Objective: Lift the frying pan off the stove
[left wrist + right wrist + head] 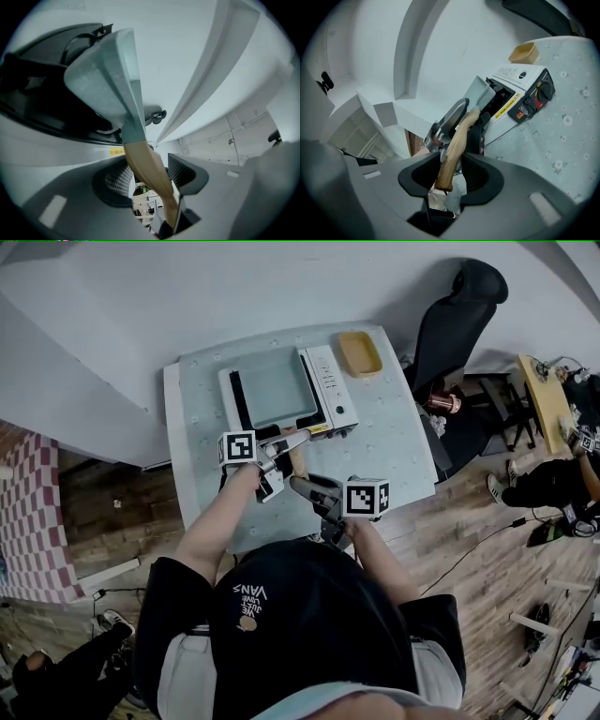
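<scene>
Jointly, the left gripper point(292, 442) and right gripper point(302, 486) pinch the wooden handle point(296, 463) of the frying pan point(272, 387) on the stove point(334, 390).

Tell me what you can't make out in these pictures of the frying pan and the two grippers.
Head view: the left gripper and right gripper cover most of the wooden handle of the frying pan.
Both gripper views: that handle sits between each gripper's jaws; whether the pads press it is unclear.
Head view: the pan hides the burner of the stove.
Right gripper view: the stove's labels are too small to read.
</scene>
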Motion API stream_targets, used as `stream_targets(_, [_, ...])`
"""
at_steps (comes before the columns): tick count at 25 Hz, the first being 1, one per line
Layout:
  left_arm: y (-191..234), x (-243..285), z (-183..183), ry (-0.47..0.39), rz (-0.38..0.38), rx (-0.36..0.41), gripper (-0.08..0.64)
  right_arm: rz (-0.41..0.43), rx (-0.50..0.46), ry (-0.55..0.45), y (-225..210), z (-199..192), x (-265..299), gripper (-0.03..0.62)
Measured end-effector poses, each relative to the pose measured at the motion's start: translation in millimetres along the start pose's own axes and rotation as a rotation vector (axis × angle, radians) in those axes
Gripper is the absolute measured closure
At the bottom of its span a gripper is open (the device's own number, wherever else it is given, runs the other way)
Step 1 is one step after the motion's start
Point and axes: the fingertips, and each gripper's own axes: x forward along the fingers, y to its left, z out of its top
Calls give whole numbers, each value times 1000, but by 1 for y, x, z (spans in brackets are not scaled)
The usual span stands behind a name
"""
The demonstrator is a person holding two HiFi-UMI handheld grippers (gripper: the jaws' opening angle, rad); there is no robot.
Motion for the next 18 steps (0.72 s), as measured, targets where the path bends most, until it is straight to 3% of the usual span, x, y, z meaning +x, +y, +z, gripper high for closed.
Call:
stream_targets(3, [5,0,0,0,8,-16,353,-20,0,-15,-4,-3,0,446])
stream_targets(18, [0,-8,-13,80,3,12,368,-83,-7,-128,2,-16,2,457])
